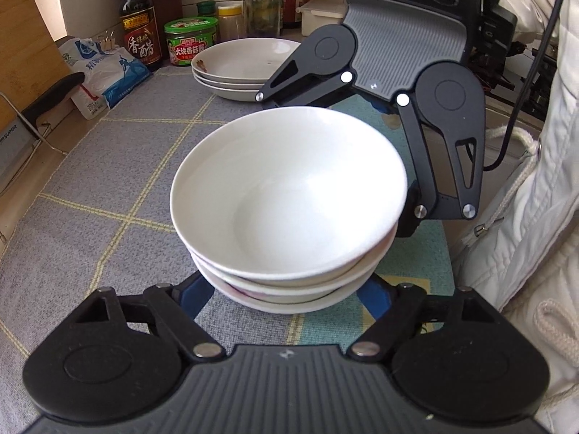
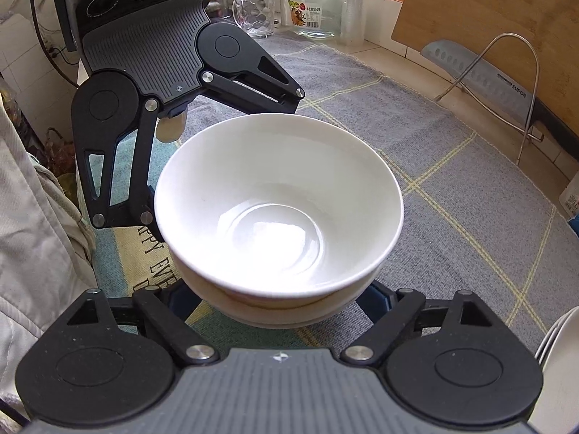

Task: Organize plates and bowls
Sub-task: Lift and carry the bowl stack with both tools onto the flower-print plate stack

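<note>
Claws are set on opposite sides of the bowl stack (image 1: 286,209): the left claw (image 1: 286,294) and right claw (image 2: 278,302) are each partly closed about its base, though pad contact is hidden; thus it can be lifted evenly; beyond the stack, plates (image 1: 242,68) are piled on the table mat (image 1: 119,166).

3 nested white bowls (image 1: 286,195) upright on mat — 3 stacked plates (image 1: 242,68) beyond
</note>
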